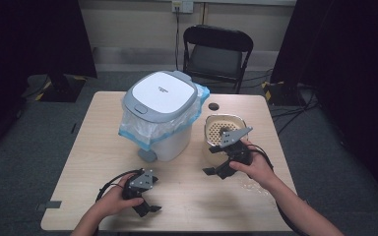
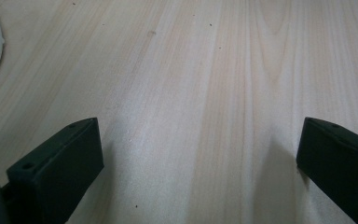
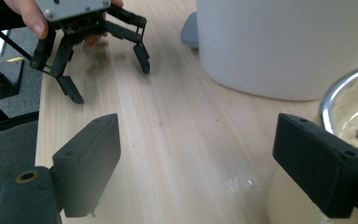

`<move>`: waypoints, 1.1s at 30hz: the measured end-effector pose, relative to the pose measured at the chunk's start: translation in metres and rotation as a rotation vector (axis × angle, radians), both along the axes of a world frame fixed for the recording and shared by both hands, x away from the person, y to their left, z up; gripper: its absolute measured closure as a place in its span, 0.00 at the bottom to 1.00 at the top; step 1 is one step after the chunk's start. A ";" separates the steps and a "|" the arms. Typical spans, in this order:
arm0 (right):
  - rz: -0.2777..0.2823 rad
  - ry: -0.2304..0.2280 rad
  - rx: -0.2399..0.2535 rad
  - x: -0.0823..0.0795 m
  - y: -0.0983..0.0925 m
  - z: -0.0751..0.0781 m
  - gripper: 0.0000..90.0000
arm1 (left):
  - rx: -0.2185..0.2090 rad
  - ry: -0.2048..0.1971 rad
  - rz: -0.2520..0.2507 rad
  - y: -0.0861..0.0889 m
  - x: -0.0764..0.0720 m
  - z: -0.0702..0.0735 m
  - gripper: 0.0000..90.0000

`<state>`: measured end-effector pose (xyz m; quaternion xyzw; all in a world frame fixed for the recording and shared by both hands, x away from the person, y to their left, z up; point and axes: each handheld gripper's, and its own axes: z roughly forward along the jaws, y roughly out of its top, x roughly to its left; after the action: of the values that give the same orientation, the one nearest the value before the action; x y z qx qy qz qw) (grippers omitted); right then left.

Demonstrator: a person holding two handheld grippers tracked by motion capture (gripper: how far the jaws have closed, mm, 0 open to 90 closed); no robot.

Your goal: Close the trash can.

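Observation:
My left gripper (image 1: 153,194) rests low over the front left of the wooden table (image 1: 103,142). Its jaws stand wide open, with bare wood between them in the left gripper view (image 2: 200,128). My right gripper (image 1: 214,162) hovers just in front of a metal bowl (image 1: 209,129) that holds pale contents with brown bits. Its jaws are open with nothing between them (image 3: 198,130). The bowl's shiny rim (image 3: 340,88) lies just beyond the right jaw. In the right gripper view, the left gripper (image 3: 111,83) stands open farther off.
A white pedal bin (image 1: 162,123) with a grey lid and a blue bag liner stands mid-table; its white body (image 3: 284,46) and grey pedal (image 3: 191,32) are close. A small black round thing (image 1: 213,106) lies behind the bowl. A black chair (image 1: 216,54) stands beyond the table.

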<state>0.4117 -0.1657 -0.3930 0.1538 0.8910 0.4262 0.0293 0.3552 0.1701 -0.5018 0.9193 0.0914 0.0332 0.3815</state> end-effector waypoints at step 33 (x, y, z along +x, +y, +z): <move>0.054 0.022 -0.062 -0.027 0.006 -0.071 0.16 | -0.001 0.000 0.003 0.000 0.000 0.000 0.00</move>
<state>0.3849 -0.1595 -0.4641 0.1333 0.9079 0.3972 0.0126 0.3550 0.1701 -0.5018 0.9189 0.0927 0.0339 0.3819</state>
